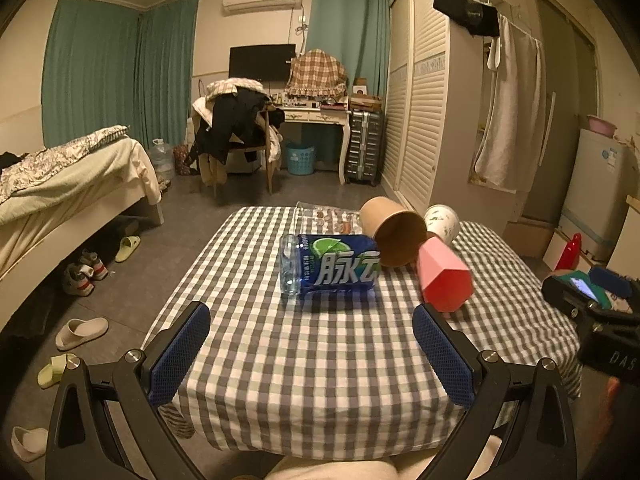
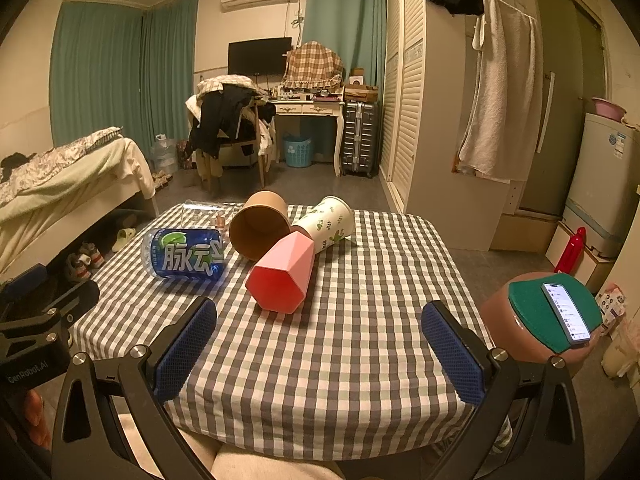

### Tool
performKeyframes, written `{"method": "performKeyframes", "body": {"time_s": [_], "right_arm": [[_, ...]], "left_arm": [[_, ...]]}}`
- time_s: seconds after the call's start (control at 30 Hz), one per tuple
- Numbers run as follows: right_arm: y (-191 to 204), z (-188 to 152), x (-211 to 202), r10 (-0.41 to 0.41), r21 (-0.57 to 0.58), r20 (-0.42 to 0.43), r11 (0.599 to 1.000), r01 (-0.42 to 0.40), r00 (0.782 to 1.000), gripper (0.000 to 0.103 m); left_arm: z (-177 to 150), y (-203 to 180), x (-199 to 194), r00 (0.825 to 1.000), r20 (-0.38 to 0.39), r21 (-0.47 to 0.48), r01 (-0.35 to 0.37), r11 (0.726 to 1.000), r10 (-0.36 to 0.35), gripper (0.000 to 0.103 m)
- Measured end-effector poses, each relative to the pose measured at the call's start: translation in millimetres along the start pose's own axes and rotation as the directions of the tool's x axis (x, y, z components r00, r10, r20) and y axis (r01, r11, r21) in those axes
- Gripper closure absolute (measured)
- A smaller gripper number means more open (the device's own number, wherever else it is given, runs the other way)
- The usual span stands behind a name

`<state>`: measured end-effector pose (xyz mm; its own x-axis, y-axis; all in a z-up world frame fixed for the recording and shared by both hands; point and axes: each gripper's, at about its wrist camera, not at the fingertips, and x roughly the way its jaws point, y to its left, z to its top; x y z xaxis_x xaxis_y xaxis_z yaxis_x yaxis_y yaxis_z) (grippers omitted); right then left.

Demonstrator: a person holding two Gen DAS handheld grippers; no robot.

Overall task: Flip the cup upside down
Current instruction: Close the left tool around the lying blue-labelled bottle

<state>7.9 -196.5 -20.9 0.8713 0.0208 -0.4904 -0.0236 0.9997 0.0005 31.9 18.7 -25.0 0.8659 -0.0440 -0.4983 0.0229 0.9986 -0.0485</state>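
Observation:
On the checked tablecloth [image 1: 304, 360] [image 2: 352, 344] several cups lie on their sides. A brown paper cup [image 1: 394, 232] [image 2: 260, 226] shows its open mouth toward me. A pink faceted cup [image 1: 442, 276] [image 2: 282, 278] rests against it, closed base toward me. Behind them lies a white cup with green print [image 1: 442, 222] [image 2: 328, 222]. My left gripper [image 1: 312, 356] is open over the near table edge, short of the cups, with nothing between its fingers. My right gripper [image 2: 320, 352] is also open and empty, the pink cup just ahead of it.
A blue-labelled plastic bottle [image 1: 330, 266] [image 2: 186, 254] lies on its side at the left of the cups, with a clear plastic tray [image 1: 324, 216] behind it. A phone on a green pad [image 2: 560, 312] sits on a stool at the right. A bed [image 1: 60, 184] and slippers [image 1: 80, 332] are at the left.

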Motion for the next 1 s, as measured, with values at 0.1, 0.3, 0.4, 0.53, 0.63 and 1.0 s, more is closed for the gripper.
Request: {"method": "performKeyframes", "body": {"time_s": [0.1, 0.3, 0.4, 0.53, 0.63, 1.0], "right_arm": [[4, 7, 11, -0.008, -0.01, -0.018, 1.0, 0.008, 1.0, 0.0], [19, 20, 39, 0.002, -0.045, -0.079, 0.999, -0.005, 0.997, 0.0], [29, 27, 56, -0.004, -0.076, -0.109, 0.997, -0.005, 0.994, 0.0], [40, 31, 76, 0.012, -0.083, -0.15, 0.996, -0.024, 0.989, 0.0], [49, 32, 90, 0.013, -0.093, -0.171, 0.995, -0.029, 0.985, 0.0], [47, 37, 128, 0.013, -0.048, -0.239, 0.999, -0.025, 0.971, 0.0]], "left_arm": [[4, 14, 19, 0.999, -0.029, 0.02, 0.031, 0.999, -0.03, 0.0], [21, 43, 72, 0.994, -0.065, 0.171, 0.096, 0.981, -0.086, 0.0], [32, 47, 98, 0.983, -0.092, 0.298, 0.177, 0.938, -0.156, 0.0], [39, 42, 133, 0.946, -0.193, 0.45, 0.322, 0.833, -0.261, 0.0], [41, 35, 153, 0.917, -0.25, 0.515, 0.398, 0.759, -0.311, 0.0], [34, -3, 198, 0.864, -0.348, 0.634, 0.502, 0.589, -0.363, 0.007]]}}
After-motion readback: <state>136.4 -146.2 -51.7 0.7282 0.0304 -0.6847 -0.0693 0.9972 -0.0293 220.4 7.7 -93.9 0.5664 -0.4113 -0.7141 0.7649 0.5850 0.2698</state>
